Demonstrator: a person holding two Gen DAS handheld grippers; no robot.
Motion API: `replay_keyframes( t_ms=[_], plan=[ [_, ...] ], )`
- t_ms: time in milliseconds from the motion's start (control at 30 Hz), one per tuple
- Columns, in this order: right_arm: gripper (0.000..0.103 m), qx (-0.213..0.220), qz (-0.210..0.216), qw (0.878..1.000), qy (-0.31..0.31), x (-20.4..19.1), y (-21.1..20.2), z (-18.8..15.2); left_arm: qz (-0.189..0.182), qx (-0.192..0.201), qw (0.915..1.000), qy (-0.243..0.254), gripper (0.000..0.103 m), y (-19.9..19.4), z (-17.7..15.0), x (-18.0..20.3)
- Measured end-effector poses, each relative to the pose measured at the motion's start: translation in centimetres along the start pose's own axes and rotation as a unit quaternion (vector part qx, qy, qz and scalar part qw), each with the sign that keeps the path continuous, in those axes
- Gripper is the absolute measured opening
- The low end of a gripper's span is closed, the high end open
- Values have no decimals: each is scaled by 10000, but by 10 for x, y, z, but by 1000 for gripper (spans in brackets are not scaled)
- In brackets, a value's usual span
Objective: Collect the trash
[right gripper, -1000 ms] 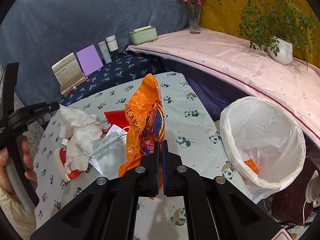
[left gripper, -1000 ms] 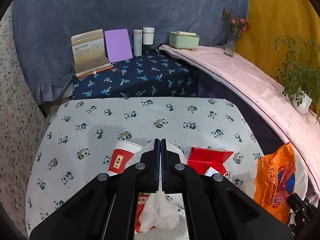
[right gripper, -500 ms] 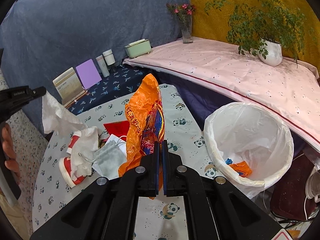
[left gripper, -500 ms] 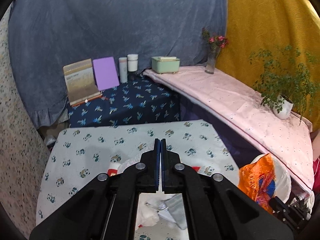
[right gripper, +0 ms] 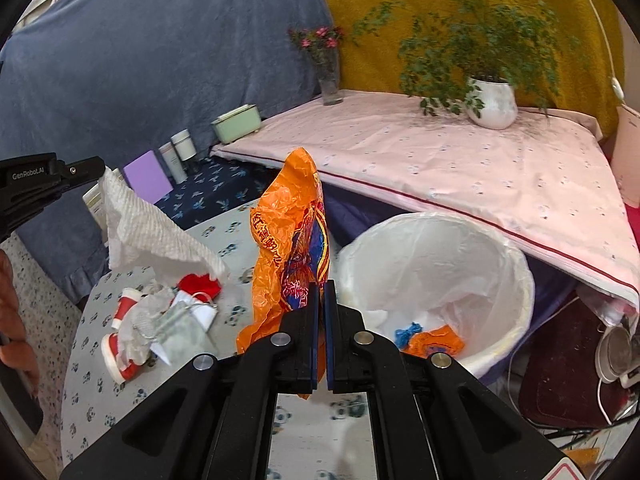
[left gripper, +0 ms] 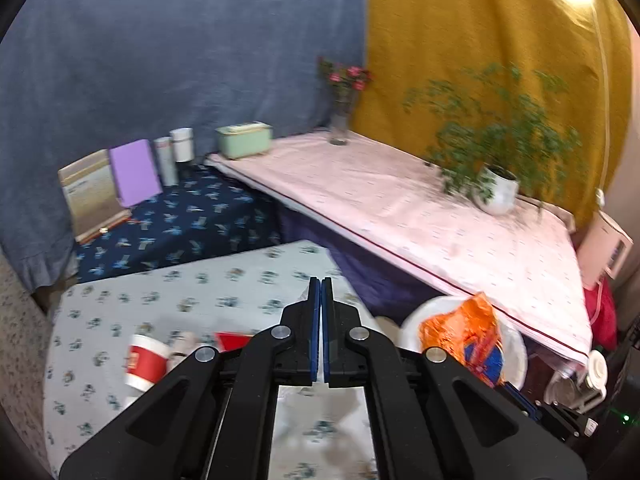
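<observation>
Fingers of the right gripper (right gripper: 321, 292) are pressing together on the lower part of a crinkled orange plastic bag (right gripper: 294, 240), which is standing up above them, just beside the rim of the white-lined trash bin (right gripper: 516, 264). That bin is sitting off the table's right edge, and some orange and blue scraps (right gripper: 430, 338) are lying at its bottom. Over on the other side, the left gripper (right gripper: 94, 170) is pinching a white paper towel (right gripper: 152, 236) by its top corner, so the sheet is hanging in the air over the left half of the table; from its own camera the left gripper's fingers (left gripper: 314, 320) are showing closed flat against each other, the towel itself hidden below them. A person's hand (right gripper: 16, 320) is showing at the far left edge of the right wrist view.

On the panda-print table (right gripper: 224, 240) more rubbish is lying in a loose heap toward the left side: a tipped red and white paper cup (right gripper: 120, 344), a crumpled tissue (right gripper: 138, 324), a grey pouch (right gripper: 180, 330) and a red paper piece (right gripper: 200, 284). Whether these are touching one another throughout I cannot tell, since the heap is blurred
</observation>
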State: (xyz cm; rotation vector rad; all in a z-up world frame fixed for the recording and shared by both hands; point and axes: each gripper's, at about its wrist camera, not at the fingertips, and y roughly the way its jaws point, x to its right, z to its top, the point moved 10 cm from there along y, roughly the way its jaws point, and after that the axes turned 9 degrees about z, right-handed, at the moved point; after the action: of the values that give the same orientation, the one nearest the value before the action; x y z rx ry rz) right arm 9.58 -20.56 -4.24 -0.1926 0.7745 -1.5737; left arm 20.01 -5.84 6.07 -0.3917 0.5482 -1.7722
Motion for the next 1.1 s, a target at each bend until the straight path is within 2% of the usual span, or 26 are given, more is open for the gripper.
replay_keyframes(
  t_ms=[267, 433, 600, 800, 900, 933, 967, 1033, 1100],
  plan=[
    [3, 118, -540, 9978, 378, 70, -17, 4, -563, -143, 9974, 418, 0, 11, -9, 87],
    [3, 105, -851, 9944, 614, 112, -22, -1, -933, -352, 9926, 688, 1, 26, -23, 139],
    [3, 39, -1022, 9918, 763, 136, -20, -7, -1168, -603, 9875, 867, 1, 45, -37, 171],
    [3, -70, -1094, 9906, 821, 149, -12, -11, -1329, -723, 9843, 914, 3, 59, -48, 187],
    [3, -110, -1094, 9905, 823, 149, -6, -10, -1282, -755, 9849, 889, 27, 65, -51, 184],
    [4, -125, -1082, 9907, 820, 149, -3, -10, -1216, -725, 9861, 874, 41, 66, -50, 180],
    [5, -141, -1071, 9908, 816, 148, -1, -9, -1164, -686, 9871, 863, 49, 67, -50, 177],
    [8, -176, -1060, 9909, 811, 147, 4, -9, -1036, -631, 9888, 868, 59, 68, -51, 169],
    [9, -220, -1020, 9914, 792, 145, 9, -10, -951, -623, 9896, 875, 62, 70, -52, 163]
  ],
)
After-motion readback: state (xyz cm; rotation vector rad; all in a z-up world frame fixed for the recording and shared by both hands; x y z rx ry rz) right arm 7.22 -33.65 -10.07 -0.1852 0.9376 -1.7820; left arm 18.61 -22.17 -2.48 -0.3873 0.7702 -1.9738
